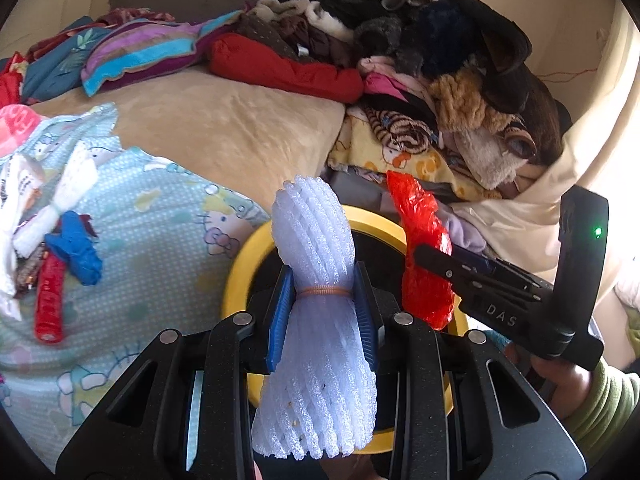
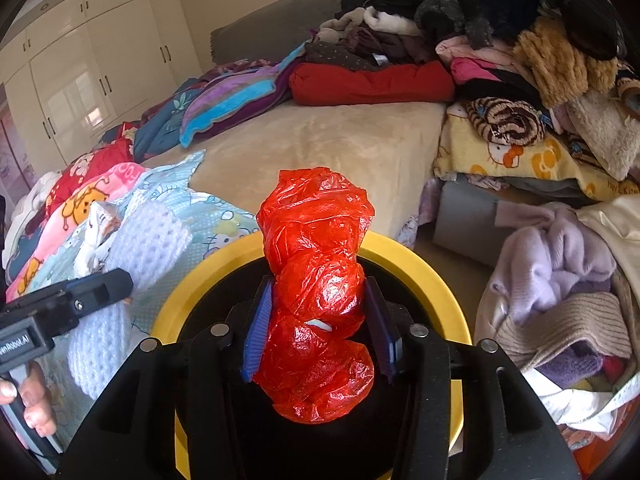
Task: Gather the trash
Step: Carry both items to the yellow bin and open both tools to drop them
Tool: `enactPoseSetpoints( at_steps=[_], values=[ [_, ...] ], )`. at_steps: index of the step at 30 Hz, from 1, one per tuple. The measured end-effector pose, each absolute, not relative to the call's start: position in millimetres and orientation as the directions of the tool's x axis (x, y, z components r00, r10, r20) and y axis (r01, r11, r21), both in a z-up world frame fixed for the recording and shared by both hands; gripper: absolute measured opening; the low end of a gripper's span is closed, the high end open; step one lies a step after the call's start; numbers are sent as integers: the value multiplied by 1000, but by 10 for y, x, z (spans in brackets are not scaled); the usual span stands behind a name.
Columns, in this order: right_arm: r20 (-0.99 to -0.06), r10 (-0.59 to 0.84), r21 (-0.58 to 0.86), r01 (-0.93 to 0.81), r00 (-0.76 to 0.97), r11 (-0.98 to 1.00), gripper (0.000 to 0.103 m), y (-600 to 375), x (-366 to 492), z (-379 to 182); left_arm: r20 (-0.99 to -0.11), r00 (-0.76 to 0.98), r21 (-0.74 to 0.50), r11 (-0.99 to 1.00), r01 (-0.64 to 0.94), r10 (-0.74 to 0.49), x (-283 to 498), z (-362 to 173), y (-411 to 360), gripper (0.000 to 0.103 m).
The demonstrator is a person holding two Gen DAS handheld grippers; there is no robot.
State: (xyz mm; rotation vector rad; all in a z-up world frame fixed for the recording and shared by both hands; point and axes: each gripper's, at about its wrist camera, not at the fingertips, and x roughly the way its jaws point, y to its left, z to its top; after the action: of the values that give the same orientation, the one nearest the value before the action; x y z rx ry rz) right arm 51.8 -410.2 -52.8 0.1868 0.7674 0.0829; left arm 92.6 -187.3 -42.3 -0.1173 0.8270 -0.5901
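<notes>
On the bed's cartoon-print sheet (image 1: 160, 208), at 9 o'clock in the left wrist view, loose trash lay close together: one white foam net (image 1: 68, 188), one crumpled blue piece (image 1: 76, 252) and one red stick-shaped wrapper (image 1: 50, 300), plus white scraps too blurred to count. The wrapper's long axis ran from 12 to 6 o'clock.

At the centre of that view, the left gripper (image 1: 324, 280) was clenched on a second foam net (image 1: 320, 340), its two blue pads pressing the waist where one tan rubber band cinched it. This net stood upright with its long axis from 12 to 6, the top leaning slightly toward 11. It hung over the one yellow-rimmed bin (image 1: 236, 280), whose inside was black.

At 3 o'clock, one red plastic bag (image 1: 424, 232) was also above the bin, its long axis tilted from 11 to 5. In the right wrist view, the right gripper (image 2: 320, 312) grasped it around the middle. The left pad lay against the bag and the right pad sat just beside it. There the bag stood from 12 to 6. One hand (image 1: 560, 380) in a green sleeve held that tool. One heap of clothes (image 1: 400, 60) filled 12 to 2 o'clock.
</notes>
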Motion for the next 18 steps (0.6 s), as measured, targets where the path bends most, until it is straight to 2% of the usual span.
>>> enactPoseSetpoints(
  at_steps=[1, 2, 3, 4, 6, 18],
  values=[
    [-683, 143, 201, -3, 717, 979, 52, -4112, 511, -530, -660, 524, -324, 833, 449, -539, 927, -437, -1881, 24],
    [-685, 143, 205, 1, 714, 979, 62, -4121, 510, -530, -663, 521, -325, 834, 447, -538, 934, -455, -1893, 26],
    [-684, 141, 213, 11, 716, 977, 69, -4144, 504, -532, -667, 514, -329, 833, 445, -539, 948, -474, -1895, 37],
    [-679, 136, 218, 22, 721, 976, 71, -4157, 488, -530, -670, 511, -335, 833, 439, -539, 961, -484, -1902, 59],
    [-673, 126, 216, 30, 729, 976, 74, -4171, 484, -507, -653, 528, -354, 835, 421, -543, 950, -486, -1836, 82],
    [-627, 98, 152, -2, 773, 988, 82, -3971, 464, -333, -619, 622, -308, 877, 367, -478, 963, -347, -1597, 90]
  ],
)
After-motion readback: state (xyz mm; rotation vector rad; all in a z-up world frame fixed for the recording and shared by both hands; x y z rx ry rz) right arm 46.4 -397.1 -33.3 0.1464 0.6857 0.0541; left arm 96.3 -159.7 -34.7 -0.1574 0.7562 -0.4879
